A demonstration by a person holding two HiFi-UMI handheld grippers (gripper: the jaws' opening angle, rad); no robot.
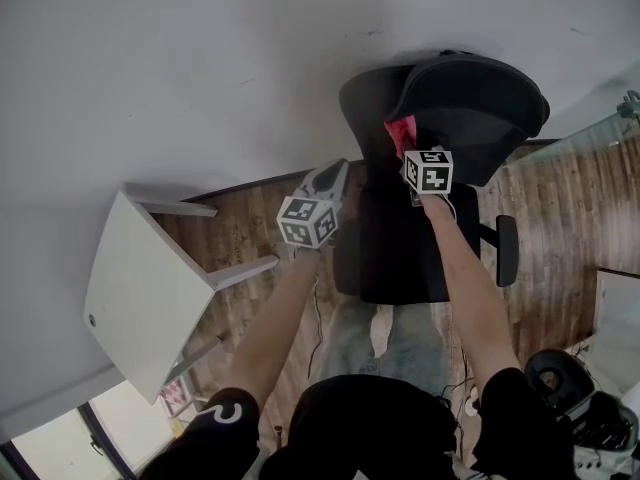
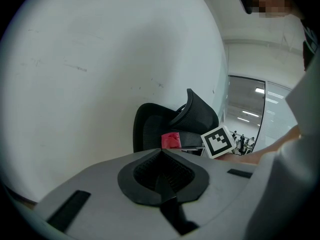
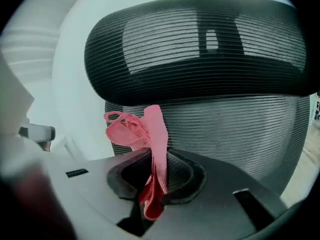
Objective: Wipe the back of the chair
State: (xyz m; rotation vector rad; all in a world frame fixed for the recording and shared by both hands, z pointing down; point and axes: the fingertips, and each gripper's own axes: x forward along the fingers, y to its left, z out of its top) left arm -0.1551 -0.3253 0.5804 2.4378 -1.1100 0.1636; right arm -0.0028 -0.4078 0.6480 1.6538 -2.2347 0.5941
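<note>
A black mesh office chair stands against the white wall, seen from above in the head view. Its ribbed backrest and headrest fill the right gripper view. My right gripper is shut on a pink cloth, held close to the backrest just below the headrest; the cloth shows red beside the marker cube. My left gripper hangs left of the chair, jaws shut with nothing between them. In the left gripper view the chair and cloth lie ahead.
A white side table stands on the wood floor at the left, close to my left arm. The chair's armrest sticks out at the right. A glass partition and black equipment sit at the right.
</note>
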